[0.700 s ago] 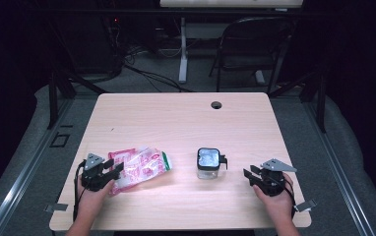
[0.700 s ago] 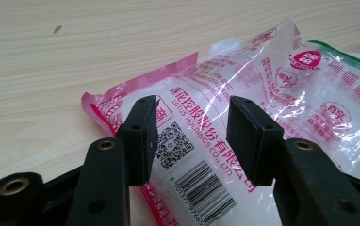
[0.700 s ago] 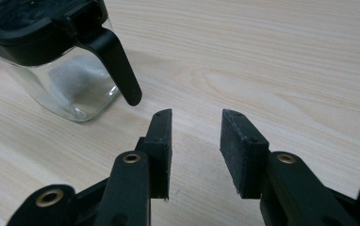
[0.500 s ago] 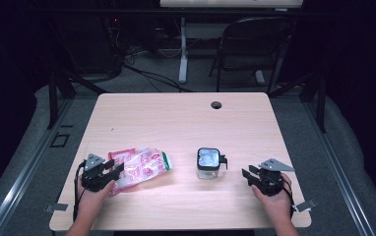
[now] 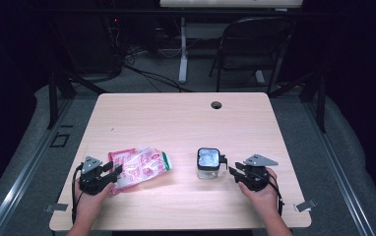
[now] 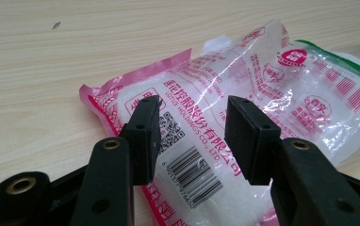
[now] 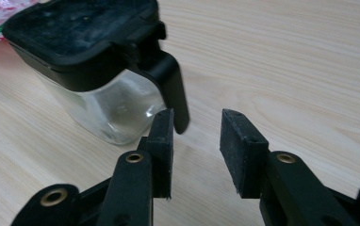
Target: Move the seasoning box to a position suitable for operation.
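Observation:
A clear plastic bag [image 5: 139, 167] with pink and green print and white contents lies flat on the wooden table [image 5: 186, 123], front left. My left gripper [image 5: 113, 173] stands open at the bag's near end. In the left gripper view the bag [image 6: 244, 94] runs under and between the jaws of the left gripper [image 6: 194, 136], and the pads do not press it. A small clear glass jar [image 5: 208, 163] with a black lid stands front right. My right gripper [image 5: 232, 171] is open just right of it. In the right gripper view the jar's black handle [image 7: 171, 80] hangs just beyond the right gripper [image 7: 194, 150].
A round cable hole [image 5: 216, 104] sits near the table's far edge. Behind the table stand a black chair [image 5: 255, 44] and a desk leg [image 5: 183, 49] on the grey floor, with cables lying about. Bare wood lies between bag and jar and across the far half.
My right gripper has slid a little to the left, closer to the jar's handle. The left gripper, the bag and the jar have kept still.

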Tool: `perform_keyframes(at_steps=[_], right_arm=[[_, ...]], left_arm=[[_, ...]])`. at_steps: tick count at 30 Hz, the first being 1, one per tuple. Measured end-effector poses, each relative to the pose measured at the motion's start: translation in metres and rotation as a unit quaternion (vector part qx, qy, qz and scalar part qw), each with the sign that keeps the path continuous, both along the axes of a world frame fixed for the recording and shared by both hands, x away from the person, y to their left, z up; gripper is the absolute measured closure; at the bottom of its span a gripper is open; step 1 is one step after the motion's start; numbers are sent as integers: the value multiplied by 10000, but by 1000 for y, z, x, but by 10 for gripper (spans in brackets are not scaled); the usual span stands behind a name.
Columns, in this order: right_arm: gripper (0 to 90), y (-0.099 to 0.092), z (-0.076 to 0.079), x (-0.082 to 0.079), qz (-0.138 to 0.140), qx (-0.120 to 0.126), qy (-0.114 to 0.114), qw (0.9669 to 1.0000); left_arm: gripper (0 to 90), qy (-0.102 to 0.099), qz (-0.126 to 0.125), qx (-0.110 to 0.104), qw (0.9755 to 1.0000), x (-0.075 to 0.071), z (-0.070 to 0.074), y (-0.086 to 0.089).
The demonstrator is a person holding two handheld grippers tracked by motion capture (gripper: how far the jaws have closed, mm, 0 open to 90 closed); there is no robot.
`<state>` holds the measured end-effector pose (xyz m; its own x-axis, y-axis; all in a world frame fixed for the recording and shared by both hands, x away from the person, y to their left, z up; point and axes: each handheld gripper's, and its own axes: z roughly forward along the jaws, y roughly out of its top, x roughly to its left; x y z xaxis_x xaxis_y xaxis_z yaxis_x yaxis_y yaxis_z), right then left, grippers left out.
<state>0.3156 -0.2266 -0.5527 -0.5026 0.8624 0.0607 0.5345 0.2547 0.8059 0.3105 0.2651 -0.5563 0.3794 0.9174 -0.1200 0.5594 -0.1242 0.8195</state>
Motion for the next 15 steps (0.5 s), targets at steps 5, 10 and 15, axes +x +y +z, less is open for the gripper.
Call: perform_keyframes(at_steps=[5, 10, 15], right_arm=[[637, 15, -4, 9, 122, -176, 20, 9998], [634, 24, -8, 17, 52, -338, 1, 9994], [666, 27, -10, 24, -2, -363, -32, 9993]], left_arm=[[557, -23, 95, 17, 10000, -8, 1, 5], [558, -40, 214, 13, 9998, -16, 2, 11], [558, -40, 279, 11, 9996, -20, 2, 15]])
